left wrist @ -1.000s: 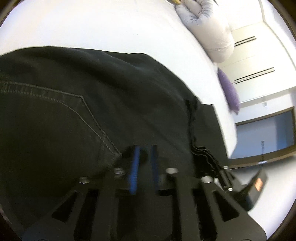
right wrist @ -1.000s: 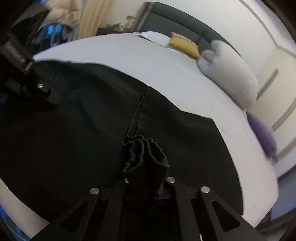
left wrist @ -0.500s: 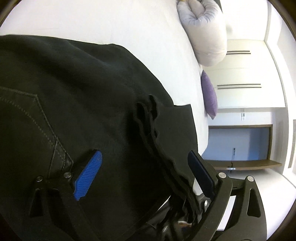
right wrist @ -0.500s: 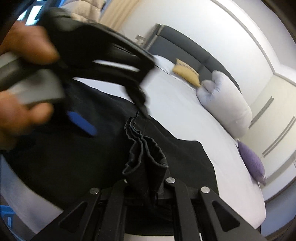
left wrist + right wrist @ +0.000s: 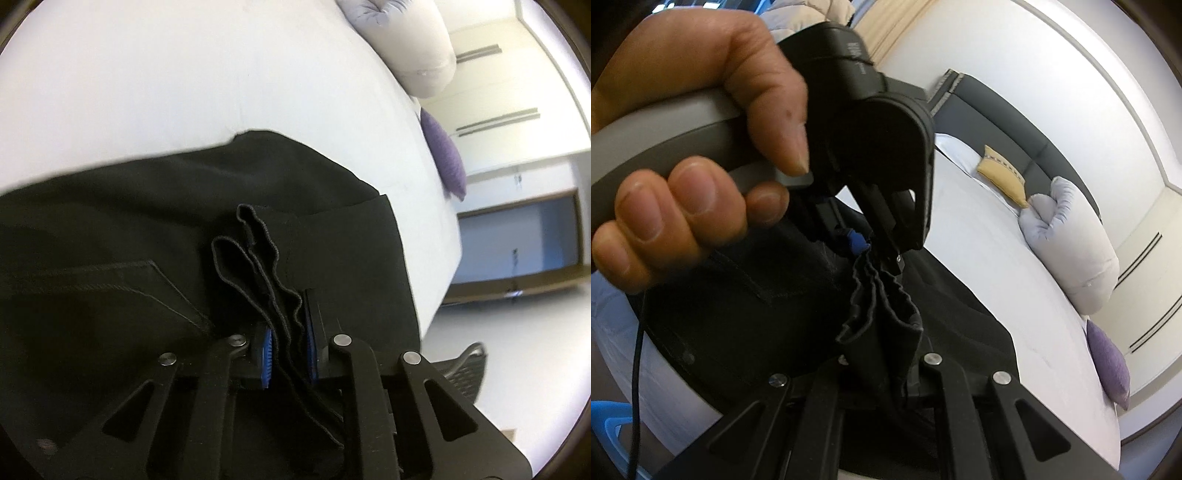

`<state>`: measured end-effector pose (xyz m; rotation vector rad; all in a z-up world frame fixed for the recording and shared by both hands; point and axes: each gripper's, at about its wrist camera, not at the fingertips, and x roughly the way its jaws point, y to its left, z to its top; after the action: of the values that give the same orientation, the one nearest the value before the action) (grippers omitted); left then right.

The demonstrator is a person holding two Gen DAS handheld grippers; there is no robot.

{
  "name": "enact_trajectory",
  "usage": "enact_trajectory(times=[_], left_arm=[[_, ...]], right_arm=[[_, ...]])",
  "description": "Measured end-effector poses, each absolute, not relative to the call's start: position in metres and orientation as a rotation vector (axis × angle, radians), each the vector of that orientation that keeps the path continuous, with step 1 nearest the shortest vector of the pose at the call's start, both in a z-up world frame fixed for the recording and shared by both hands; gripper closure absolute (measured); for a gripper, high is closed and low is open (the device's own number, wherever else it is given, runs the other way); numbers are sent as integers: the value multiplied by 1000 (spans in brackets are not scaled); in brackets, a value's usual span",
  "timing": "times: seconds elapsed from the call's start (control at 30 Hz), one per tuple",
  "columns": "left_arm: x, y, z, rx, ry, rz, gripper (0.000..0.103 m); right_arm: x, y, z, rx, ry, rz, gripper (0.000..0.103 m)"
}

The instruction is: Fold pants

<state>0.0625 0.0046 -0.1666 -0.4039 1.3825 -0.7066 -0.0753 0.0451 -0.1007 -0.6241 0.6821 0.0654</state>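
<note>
Bed: white bed (image 5: 184, 92) under the black pants (image 5: 110, 229), pillows (image 5: 1075, 254) at its head.
Left claw (image 5: 288, 347): clenched on the bunched hem layers (blue pads either side).
Right claw (image 5: 882, 373): clenched on that bunch too, just beside the left.
Tip: keep layers aligned, lift both evenly.

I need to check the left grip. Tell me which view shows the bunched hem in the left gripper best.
The left wrist view: the bunched hem of the black pants runs straight between the left gripper and its blue pads. In the right wrist view the hand and gripper body hide most of that grip.
</note>
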Motion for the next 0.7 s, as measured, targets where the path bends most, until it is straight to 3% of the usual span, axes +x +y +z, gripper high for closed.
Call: enact_trajectory(times=[0.33, 0.4, 0.5, 0.57, 0.7], left_arm=[[64, 29, -175, -310, 1376, -691, 87], [61, 47, -170, -277, 1358, -672, 85], [58, 62, -149, -178, 1299, -599, 81], [56, 77, -133, -109, 1249, -513, 81], [44, 97, -107, -77, 1160, -437, 81]], right_arm=[[-73, 64, -134, -614, 795, 110, 91], [-73, 60, -130, -564, 807, 111, 84], [-75, 45, -117, -472, 824, 139, 59], [-84, 34, -102, -375, 829, 200, 28], [-94, -12, -69, -171, 850, 303, 28]])
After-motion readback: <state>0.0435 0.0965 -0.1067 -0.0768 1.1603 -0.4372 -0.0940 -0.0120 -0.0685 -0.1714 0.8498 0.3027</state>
